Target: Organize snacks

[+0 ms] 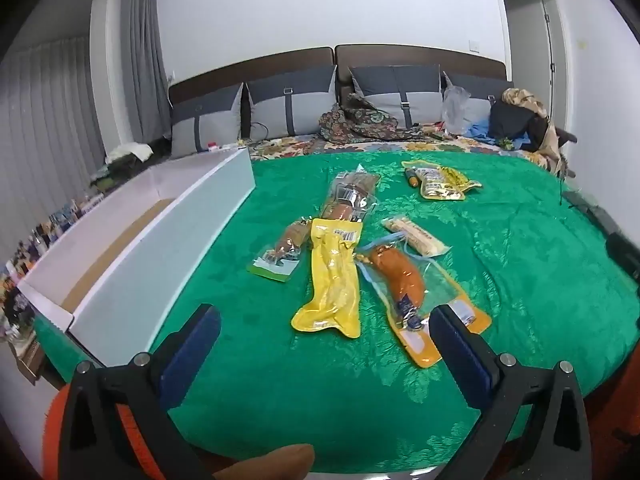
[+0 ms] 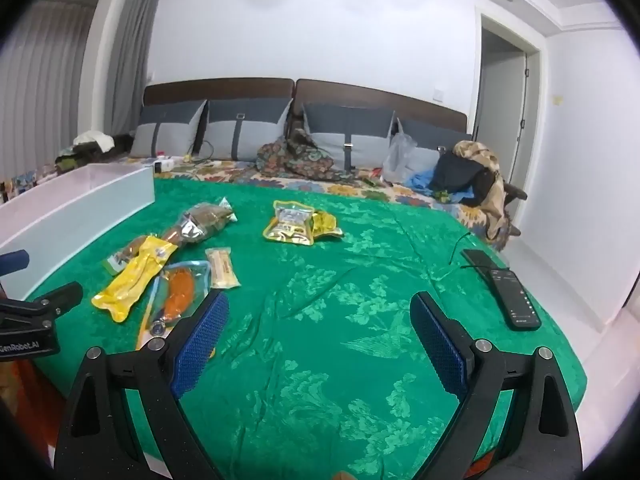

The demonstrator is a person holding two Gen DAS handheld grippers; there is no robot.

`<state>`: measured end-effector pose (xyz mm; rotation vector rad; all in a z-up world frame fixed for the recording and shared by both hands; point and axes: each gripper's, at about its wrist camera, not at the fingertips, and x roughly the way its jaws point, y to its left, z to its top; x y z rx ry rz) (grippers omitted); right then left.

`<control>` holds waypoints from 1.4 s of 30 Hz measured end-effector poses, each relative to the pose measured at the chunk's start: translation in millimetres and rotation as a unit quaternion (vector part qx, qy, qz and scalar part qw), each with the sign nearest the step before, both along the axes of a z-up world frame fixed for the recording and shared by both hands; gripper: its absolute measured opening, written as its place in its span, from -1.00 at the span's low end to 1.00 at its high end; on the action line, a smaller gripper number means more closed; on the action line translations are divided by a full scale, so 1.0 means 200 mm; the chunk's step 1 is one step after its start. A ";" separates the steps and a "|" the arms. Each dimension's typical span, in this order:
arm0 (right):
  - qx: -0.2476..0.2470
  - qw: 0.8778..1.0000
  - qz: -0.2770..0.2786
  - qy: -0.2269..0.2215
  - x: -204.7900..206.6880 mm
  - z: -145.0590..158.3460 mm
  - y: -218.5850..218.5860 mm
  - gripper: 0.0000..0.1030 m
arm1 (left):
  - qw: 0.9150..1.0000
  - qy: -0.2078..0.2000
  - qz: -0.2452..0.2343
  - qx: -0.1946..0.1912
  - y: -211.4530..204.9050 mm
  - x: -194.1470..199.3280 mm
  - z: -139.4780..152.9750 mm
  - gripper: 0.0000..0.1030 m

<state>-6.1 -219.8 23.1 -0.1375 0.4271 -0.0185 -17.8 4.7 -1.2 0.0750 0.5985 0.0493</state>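
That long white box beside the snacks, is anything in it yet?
Seemingly empty: the white box shows only bare brown floor inside; all snack packets lie on the green cover.

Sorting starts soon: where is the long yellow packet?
In the left wrist view, the long yellow packet lies mid-blanket, between the green-edged packet and the orange sausage pack.

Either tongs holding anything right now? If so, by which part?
Nothing held. Left tongs are open above the green cover, short of the yellow pack. Right tongs are open over bare cover.
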 end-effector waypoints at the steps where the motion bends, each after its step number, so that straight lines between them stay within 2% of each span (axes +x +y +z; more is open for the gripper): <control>1: -0.002 1.000 0.000 0.000 0.00 0.00 0.00 0.83 | 1.000 0.000 -0.001 -0.007 0.00 0.00 0.01 1.00; 6: -0.002 1.000 -0.001 -0.010 -0.02 0.00 -0.01 0.83 | 0.998 -0.023 0.013 -0.055 0.07 0.00 0.06 1.00; 12: 0.001 1.000 0.001 0.000 0.01 -0.05 -0.01 0.83 | 0.998 0.015 0.034 -0.059 0.13 0.06 0.00 1.00; 18: 0.008 1.000 -0.001 0.000 0.03 -0.06 -0.02 0.83 | 0.998 0.018 0.047 -0.044 0.14 0.07 -0.02 1.00; 25: 0.016 1.000 -0.010 0.005 0.05 -0.09 -0.05 0.83 | 0.998 -0.023 0.050 -0.012 0.11 0.02 0.01 1.00; 34: 0.006 1.000 -0.013 0.005 0.04 -0.10 -0.06 0.83 | 1.000 -0.006 0.016 -0.001 0.04 0.03 -0.01 1.00; 42: -0.005 1.000 -0.005 0.009 0.05 -0.12 -0.03 0.83 | 1.000 0.011 0.015 0.012 0.02 0.05 -0.05 1.00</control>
